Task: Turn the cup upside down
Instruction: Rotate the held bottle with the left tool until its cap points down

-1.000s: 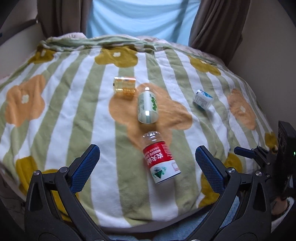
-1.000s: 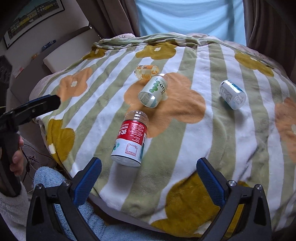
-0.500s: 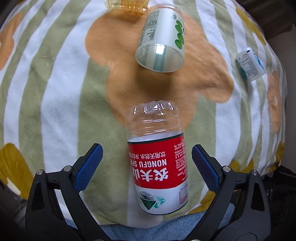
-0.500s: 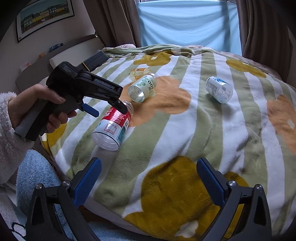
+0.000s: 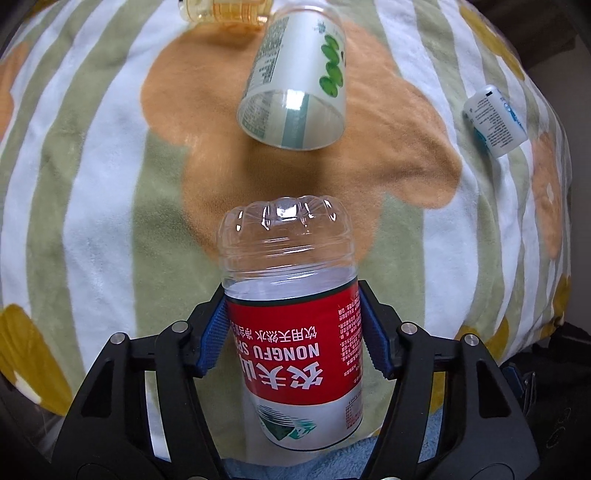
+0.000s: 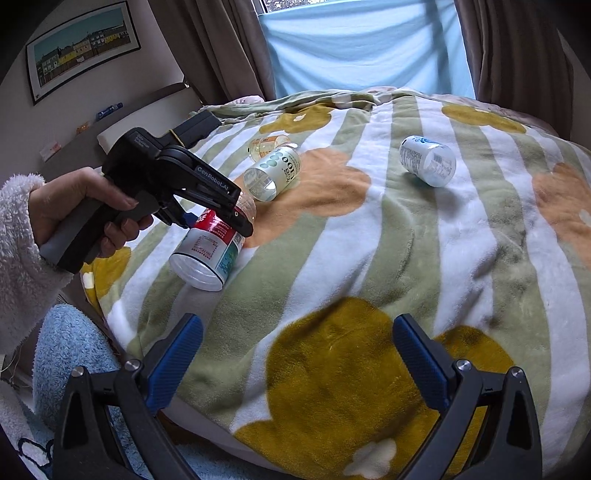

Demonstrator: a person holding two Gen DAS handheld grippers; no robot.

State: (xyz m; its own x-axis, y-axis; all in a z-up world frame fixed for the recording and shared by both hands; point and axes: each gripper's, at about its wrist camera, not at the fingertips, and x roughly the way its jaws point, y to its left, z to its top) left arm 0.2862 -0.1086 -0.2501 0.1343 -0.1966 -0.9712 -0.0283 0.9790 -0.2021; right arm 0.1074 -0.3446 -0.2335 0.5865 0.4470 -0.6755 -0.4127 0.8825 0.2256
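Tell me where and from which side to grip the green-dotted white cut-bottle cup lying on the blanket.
Grip the green-dotted white cup across its labelled mid-body, descending from above. It lies on its side on the striped blanket, open rim toward the cameras, so the round flanks are free. The open right gripper looks available.

I counted four cut-bottle cups on one striped blanket: one red-labelled, one green-dotted, one amber, one blue-and-white. Two grippers were mine; one framed picture hung upper left.

Left gripper clamped, held by a hand, right gripper spread wide
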